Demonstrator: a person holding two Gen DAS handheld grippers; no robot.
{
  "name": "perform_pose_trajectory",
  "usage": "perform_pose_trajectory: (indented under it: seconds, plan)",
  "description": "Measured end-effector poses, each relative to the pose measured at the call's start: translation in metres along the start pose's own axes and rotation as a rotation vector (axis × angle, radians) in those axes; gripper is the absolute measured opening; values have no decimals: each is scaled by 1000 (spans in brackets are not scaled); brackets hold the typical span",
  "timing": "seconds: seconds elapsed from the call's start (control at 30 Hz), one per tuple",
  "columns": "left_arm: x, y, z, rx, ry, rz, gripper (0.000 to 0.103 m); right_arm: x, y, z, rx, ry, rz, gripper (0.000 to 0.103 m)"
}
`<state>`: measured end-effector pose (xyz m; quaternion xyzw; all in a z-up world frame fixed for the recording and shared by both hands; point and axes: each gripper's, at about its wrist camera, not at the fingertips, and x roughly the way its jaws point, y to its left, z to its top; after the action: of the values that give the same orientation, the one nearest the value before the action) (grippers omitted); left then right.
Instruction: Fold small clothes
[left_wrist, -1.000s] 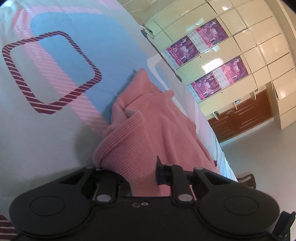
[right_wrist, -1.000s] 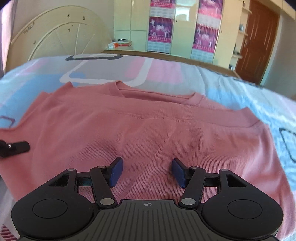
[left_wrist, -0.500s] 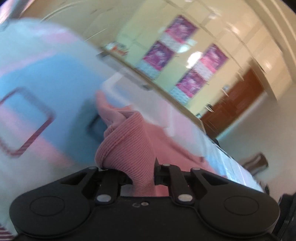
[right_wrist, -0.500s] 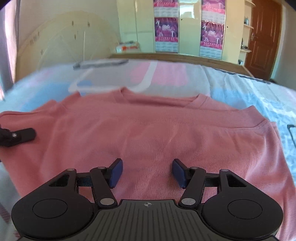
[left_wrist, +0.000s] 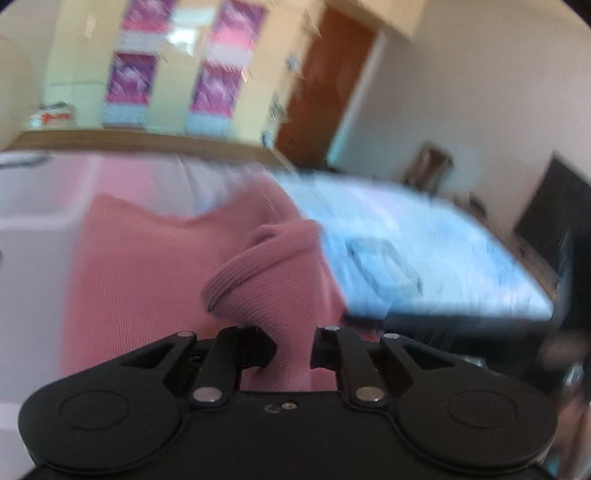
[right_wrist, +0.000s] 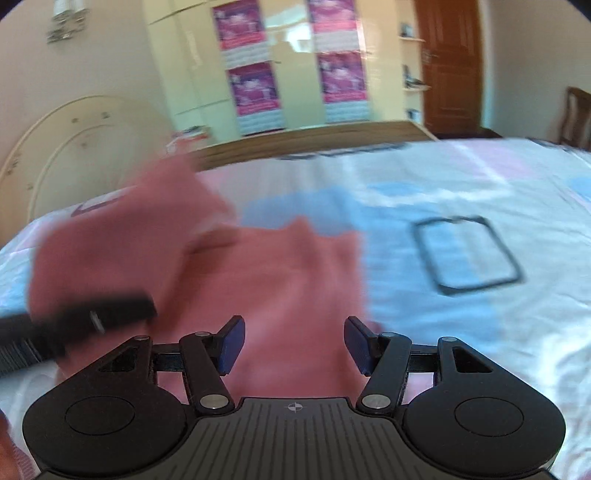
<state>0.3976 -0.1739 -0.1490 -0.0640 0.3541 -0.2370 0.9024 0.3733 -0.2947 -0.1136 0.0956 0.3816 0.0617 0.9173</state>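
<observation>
A pink knitted sweater (right_wrist: 291, 280) lies on the patterned bed sheet (right_wrist: 461, 332). My left gripper (left_wrist: 291, 347) is shut on the sweater's ribbed sleeve cuff (left_wrist: 266, 280), which bunches up just ahead of its jaws. In the right wrist view the left gripper (right_wrist: 92, 317) shows as a blurred black bar at the left, holding up a raised flap of the sweater (right_wrist: 122, 229) over the part that lies flat. My right gripper (right_wrist: 293, 343) hovers over the near part of the sweater, open, with its blue pads (right_wrist: 231, 343) apart and nothing between them.
The sheet carries a dark square outline (right_wrist: 465, 254) to the right of the sweater. Beyond the bed are a wooden bed edge (right_wrist: 314, 142), a cream headboard (right_wrist: 74, 147), a wardrobe with purple posters (right_wrist: 295, 74), a brown door (right_wrist: 450, 66) and a chair (right_wrist: 576, 114).
The left gripper has swung fast across toward the right with the cuff, rolling level and lifting the sleeve over the sweater's body. The right gripper has shifted toward the sweater's right edge, still open.
</observation>
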Motion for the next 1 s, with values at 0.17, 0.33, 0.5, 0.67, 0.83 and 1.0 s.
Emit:
perform_pose_trajectory:
  seconds: [0.17,0.33,0.5,0.67,0.83,1.0]
  plan:
    - [8,-19,-24,49,69,39,34,-13,-34,4,69,-14,33,59]
    - [-22,-21,-18,76,36,31,80,-8,-26,9,111,15,177,59]
    - [-53,9,-11,4,-20,116,80,17,-11,7,118,106,234,60]
    - [-58,58,-9,-103,-36,255,80,33,-10,3,145,138,253,54]
    - [-49,89,-7,-195,-26,308,80,45,4,4,85,155,258,28]
    - [-49,91,-2,-217,-42,294,78,35,16,13,6,77,219,9]
